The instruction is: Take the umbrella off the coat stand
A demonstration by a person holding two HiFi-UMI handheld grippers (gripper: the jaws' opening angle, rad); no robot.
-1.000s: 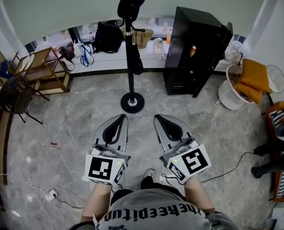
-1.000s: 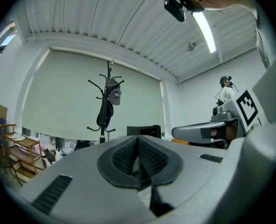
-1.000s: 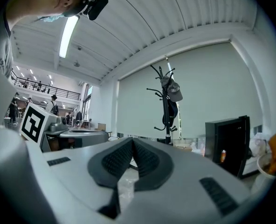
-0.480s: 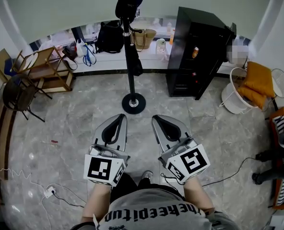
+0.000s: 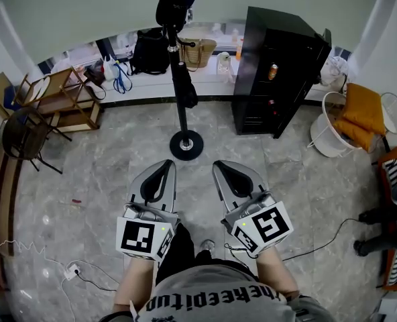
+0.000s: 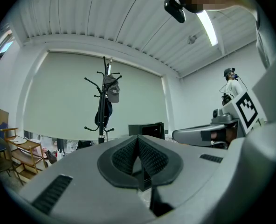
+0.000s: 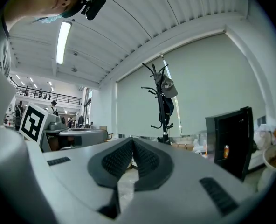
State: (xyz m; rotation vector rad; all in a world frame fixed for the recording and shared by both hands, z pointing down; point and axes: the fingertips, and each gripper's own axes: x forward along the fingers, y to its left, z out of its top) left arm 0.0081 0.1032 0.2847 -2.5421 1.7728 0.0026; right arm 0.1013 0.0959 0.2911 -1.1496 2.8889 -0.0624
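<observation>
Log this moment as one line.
left hand-held gripper: shut, empty | right hand-held gripper: shut, empty | umbrella: hanging on coat stand, untouched

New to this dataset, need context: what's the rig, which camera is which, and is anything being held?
There is no robot here: a person holds a two-jaw tool in each hand. The head view comes from a camera on the person's head looking steeply down, so you see the left tool and the right tool side by side above a marble floor. The other two views ride on the tools and look along their jaws. Both pairs of jaws are together with nothing between them, so nothing is held. Ahead stands the coat stand, with a cap and a dark folded item, likely the umbrella, hanging on it. A black cabinet stands to its right. Neither tool touches the stand.
</observation>
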